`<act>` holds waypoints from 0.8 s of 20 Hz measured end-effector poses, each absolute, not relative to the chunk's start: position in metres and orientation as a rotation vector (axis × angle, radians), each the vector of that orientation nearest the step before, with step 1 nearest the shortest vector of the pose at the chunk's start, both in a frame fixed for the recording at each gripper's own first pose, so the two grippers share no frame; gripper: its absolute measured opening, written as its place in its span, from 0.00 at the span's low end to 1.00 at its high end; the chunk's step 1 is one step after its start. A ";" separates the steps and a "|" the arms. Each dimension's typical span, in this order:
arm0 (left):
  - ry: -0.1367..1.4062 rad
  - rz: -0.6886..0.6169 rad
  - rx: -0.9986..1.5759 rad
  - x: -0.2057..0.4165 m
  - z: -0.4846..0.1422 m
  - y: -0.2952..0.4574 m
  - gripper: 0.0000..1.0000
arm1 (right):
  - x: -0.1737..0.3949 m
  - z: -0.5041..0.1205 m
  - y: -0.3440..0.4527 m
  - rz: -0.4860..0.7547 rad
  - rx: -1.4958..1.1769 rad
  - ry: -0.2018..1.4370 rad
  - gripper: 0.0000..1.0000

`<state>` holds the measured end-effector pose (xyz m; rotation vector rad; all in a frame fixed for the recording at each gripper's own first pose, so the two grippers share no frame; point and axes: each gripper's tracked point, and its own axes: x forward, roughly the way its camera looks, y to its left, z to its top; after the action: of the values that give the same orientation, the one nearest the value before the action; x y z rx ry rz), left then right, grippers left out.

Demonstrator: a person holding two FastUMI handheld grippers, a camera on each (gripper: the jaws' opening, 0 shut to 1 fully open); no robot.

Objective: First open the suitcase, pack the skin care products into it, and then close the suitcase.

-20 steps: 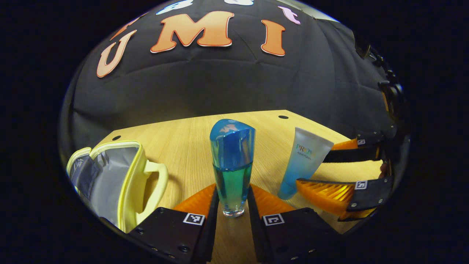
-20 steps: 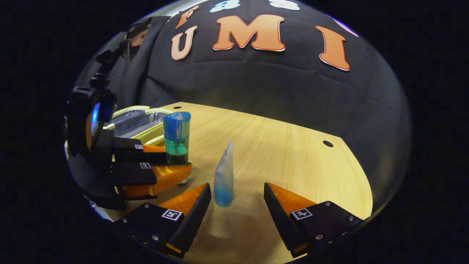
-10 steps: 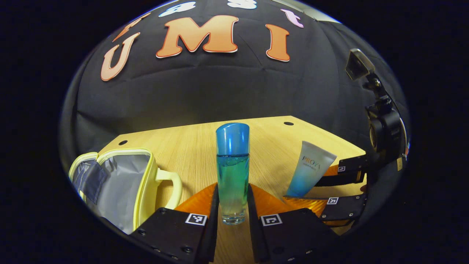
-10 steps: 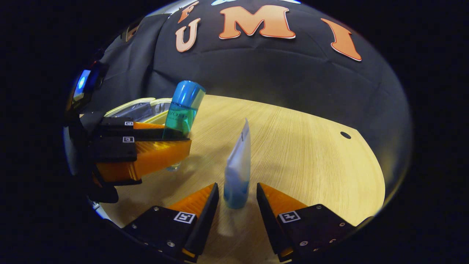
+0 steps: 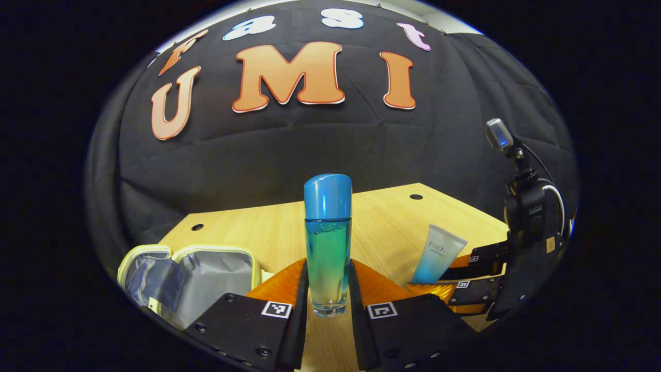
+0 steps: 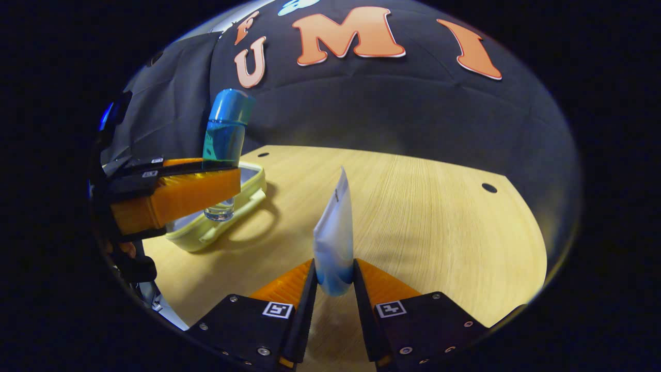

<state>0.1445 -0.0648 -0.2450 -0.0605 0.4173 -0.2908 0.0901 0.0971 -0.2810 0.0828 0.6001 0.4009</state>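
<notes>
1. Blue-capped glass bottle (image 5: 327, 243) stands upright between the left gripper (image 5: 328, 289) jaws, both fingers pinching its lower half, lifted off the wooden table (image 5: 392, 222).
2. Beside those jaws, lower left, the pale yellow suitcase (image 5: 206, 274) lies open.
3. Right gripper (image 6: 333, 281) squeezes the white-and-blue tube (image 6: 334, 243) near its base, seemingly raised too.

A light wooden table (image 6: 423, 206) has small dark holes near its far edge. The open pale-yellow suitcase (image 5: 206, 279) lies on it.
</notes>
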 end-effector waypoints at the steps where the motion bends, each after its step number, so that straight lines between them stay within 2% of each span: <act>1: 0.414 -0.279 -0.061 0.144 -0.235 -0.057 0.40 | 0.089 -0.267 0.096 0.406 0.081 0.589 0.44; 11: 0.392 -0.123 -0.072 0.129 -0.150 0.026 0.38 | 0.067 -0.156 0.096 0.472 0.043 0.481 0.44; 16: 0.413 -0.031 -0.104 0.123 -0.144 0.075 0.40 | 0.062 -0.131 0.113 0.504 0.062 0.435 0.44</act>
<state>0.1228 0.0750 -0.1436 -0.1044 0.4129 -0.0310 0.0615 0.1127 -0.1313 0.0615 0.4345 0.5038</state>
